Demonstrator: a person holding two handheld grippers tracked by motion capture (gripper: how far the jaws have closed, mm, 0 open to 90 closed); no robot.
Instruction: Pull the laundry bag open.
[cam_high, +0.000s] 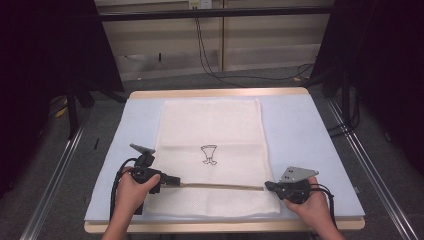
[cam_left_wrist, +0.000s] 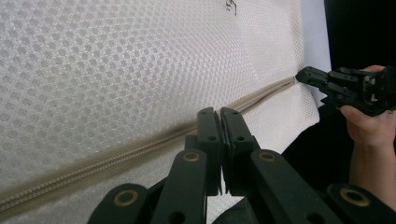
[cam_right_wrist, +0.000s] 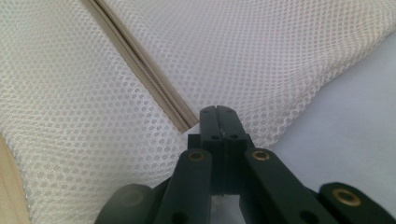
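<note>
Mesh bag (cam_high: 212, 150), cream with a small black drawing, lies flat on a pale blue mat (cam_high: 300, 135) on the counter (cam_high: 220, 93). A beige zipper (cam_high: 220, 186) crosses it between the two sets of fingers. The left fingers (cam_high: 172, 181) are closed at the zipper's left end; whether they pinch anything there cannot be told. The right fingers (cam_high: 269, 186) are closed at its right end, at the bag's edge, tips just beside the zipper's end (cam_right_wrist: 184, 122).
</note>
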